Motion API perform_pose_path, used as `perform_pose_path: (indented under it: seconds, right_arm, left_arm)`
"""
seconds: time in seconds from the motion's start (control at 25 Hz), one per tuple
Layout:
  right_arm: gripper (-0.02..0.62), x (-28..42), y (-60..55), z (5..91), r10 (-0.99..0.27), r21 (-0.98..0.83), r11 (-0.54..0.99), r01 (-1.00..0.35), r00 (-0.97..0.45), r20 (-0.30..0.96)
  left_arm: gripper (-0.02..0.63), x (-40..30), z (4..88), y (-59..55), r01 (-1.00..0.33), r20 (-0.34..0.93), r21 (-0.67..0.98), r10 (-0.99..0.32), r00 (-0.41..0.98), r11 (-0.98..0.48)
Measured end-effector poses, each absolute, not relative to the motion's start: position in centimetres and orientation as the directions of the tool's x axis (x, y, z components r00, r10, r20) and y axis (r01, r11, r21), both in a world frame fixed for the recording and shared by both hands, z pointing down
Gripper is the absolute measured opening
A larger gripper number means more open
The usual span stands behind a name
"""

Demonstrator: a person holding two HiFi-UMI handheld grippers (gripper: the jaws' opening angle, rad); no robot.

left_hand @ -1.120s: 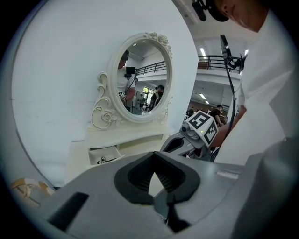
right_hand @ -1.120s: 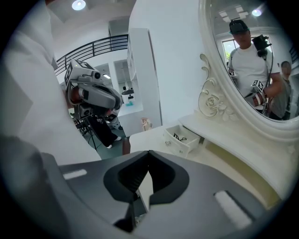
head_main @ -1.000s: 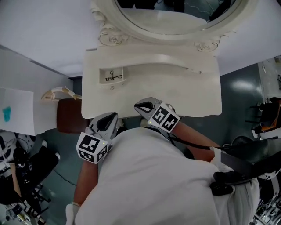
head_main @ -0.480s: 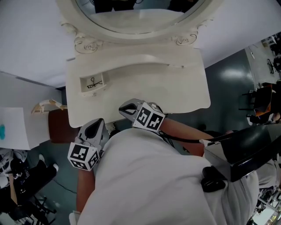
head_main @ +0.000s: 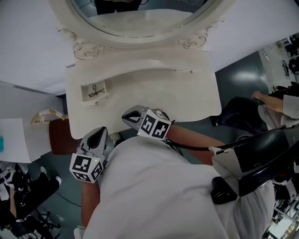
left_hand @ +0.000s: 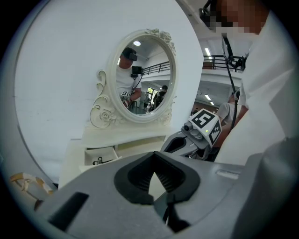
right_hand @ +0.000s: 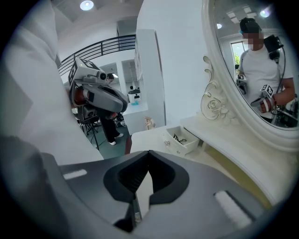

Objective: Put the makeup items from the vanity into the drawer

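The white vanity (head_main: 177, 93) stands in front of me with its small left drawer (head_main: 95, 90) pulled open. A black wire makeup tool (head_main: 96, 91) lies inside the drawer, also visible in the left gripper view (left_hand: 99, 162) and in the right gripper view (right_hand: 179, 138). My left gripper (head_main: 99, 134) hangs off the vanity's front left corner, shut and holding nothing (left_hand: 154, 161). My right gripper (head_main: 129, 115) hovers over the front edge of the top, also shut and holding nothing (right_hand: 148, 156). Both are well short of the drawer.
An oval mirror (head_main: 140, 14) in a carved frame rises at the vanity's back. A brown stool (head_main: 58, 136) and a pale woven object (head_main: 43, 116) sit to the left. A seated person (head_main: 273, 105) and black gear (head_main: 261, 161) are on the right.
Both grippers have drawn back a little toward my body, and the left one is lower. The head view has shifted, and a seated person has come into sight at right.
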State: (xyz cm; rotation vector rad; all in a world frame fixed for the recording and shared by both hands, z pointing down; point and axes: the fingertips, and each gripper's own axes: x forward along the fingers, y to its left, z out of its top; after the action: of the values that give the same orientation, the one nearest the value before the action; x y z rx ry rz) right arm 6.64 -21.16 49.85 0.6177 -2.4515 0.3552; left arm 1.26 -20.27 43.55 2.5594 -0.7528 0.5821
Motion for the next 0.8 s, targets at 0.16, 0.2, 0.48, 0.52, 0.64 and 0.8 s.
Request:
perform_pose_path:
  seconds: [0.16,0.2,0.48,0.52,0.64,0.8]
  right_arm:
    - [0.0,6.6,-21.7,49.8,-0.348,-0.103,0.863,-0.495,-0.729,0.59]
    - [0.0,6.5,-21.9,49.8,-0.347,-0.103,0.864,-0.493,-0.73,0.589]
    - [0.0,6.0,-22.9,49.4,-0.348,-0.097,0.866,-0.49,-0.731,0.588]
    - [0.0,5.9,-23.1,49.3,-0.349,-0.095,0.867,-0.49,-0.731,0.587]
    - [0.0,5.6,-23.3,49.3,-0.346,-0.091,0.87,-0.485,-0.731,0.587]
    - [0.0,5.1,-23.3,49.4,-0.342,-0.09,0.872,-0.482,-0.73,0.591]
  left_arm:
    - [0.003,1.3,43.7,-20.8,-0.585,0.493,0.26,-0.416,0.764,-0.768]
    - [0.003,1.3,43.6,-21.0,-0.586,0.492,0.26,-0.417,0.764,-0.767]
    - [0.003,0.9,43.1,-22.1,-0.587,0.489,0.256,-0.421,0.764,-0.768]
    - [0.003,0.8,43.1,-22.2,-0.588,0.488,0.255,-0.423,0.764,-0.768]
    - [0.003,0.3,43.2,-22.4,-0.592,0.486,0.257,-0.428,0.763,-0.764]
    - [0.003,-0.1,43.3,-22.4,-0.593,0.482,0.26,-0.43,0.763,-0.762]
